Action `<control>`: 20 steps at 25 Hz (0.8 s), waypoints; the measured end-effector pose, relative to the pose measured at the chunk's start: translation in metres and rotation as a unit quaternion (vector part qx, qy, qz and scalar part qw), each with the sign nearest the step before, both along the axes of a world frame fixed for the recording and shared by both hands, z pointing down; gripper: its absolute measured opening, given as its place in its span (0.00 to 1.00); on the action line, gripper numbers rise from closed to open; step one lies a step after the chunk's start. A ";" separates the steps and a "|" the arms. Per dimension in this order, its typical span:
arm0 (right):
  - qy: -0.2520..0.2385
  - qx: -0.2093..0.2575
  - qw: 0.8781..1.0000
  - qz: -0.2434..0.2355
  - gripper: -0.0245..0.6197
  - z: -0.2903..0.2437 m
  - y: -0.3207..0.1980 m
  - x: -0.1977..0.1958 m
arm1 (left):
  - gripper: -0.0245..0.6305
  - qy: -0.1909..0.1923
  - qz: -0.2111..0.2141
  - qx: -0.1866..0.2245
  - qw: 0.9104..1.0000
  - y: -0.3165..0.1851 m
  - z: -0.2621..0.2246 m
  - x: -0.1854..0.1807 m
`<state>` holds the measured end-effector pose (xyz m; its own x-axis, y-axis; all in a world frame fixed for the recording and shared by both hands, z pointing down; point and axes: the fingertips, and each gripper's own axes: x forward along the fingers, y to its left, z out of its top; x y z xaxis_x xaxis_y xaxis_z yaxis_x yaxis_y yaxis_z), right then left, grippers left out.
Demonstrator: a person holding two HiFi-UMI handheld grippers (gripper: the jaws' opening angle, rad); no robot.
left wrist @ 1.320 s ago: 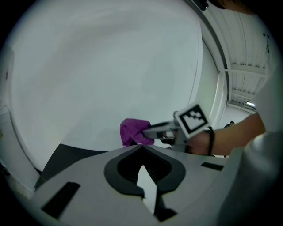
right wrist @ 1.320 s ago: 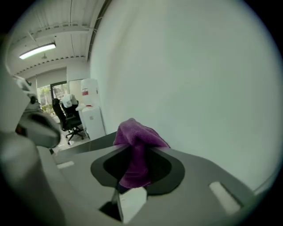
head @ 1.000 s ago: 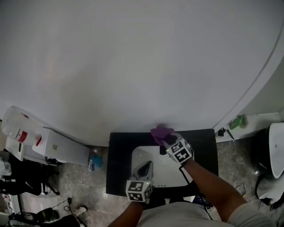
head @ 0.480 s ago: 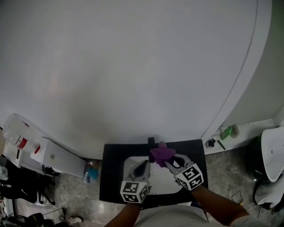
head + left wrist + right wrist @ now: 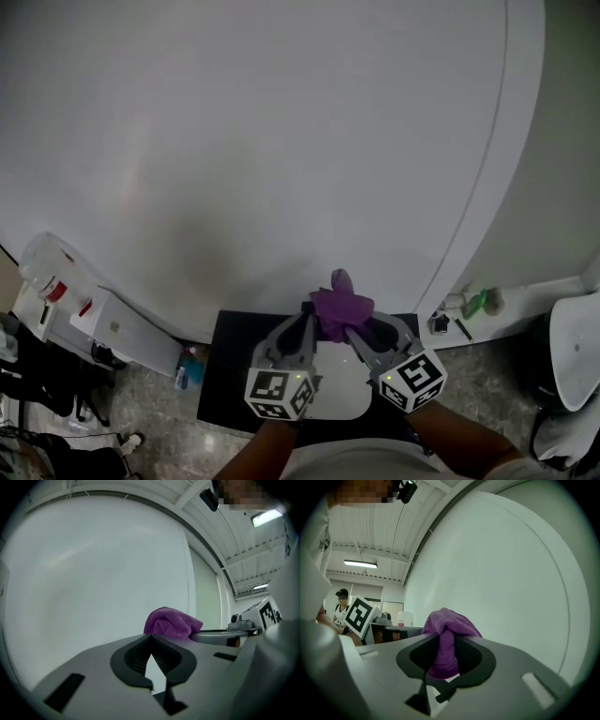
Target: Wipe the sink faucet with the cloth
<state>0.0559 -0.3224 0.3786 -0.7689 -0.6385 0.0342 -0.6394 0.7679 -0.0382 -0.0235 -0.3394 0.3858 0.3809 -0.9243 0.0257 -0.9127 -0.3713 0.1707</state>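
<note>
My right gripper (image 5: 354, 328) is shut on a purple cloth (image 5: 339, 309), which bunches out above its tips (image 5: 446, 637) and shows as a folded purple cloth (image 5: 449, 623) against the white wall. My left gripper (image 5: 303, 321) is raised beside it, just left of the cloth, with its jaws closed tip to tip (image 5: 151, 638) and nothing between them; the cloth (image 5: 171, 622) appears beyond them. Both grippers hang above the white sink (image 5: 342, 398) set in a black counter (image 5: 220, 380). I cannot make out the faucet behind the grippers.
A white wall stands close ahead. White boxes and containers (image 5: 103, 323) sit at the left, with a blue bottle (image 5: 187, 372) on the floor. A green item (image 5: 476, 303) lies on a ledge at the right, near a white round object (image 5: 574, 352).
Both grippers have lifted up from the sink basin and come together. The right one carried the purple cloth upward and toward the left gripper.
</note>
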 end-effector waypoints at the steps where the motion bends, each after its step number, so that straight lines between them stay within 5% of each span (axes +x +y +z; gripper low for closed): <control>1: -0.001 0.001 1.000 0.000 0.19 0.000 0.000 0.003 | 0.05 0.000 -0.003 0.001 1.000 0.001 -0.001 0.003; 20: -0.004 -0.030 1.000 -0.005 0.19 0.014 -0.003 0.025 | 0.05 -0.028 -0.016 -0.007 0.999 0.003 0.006 0.028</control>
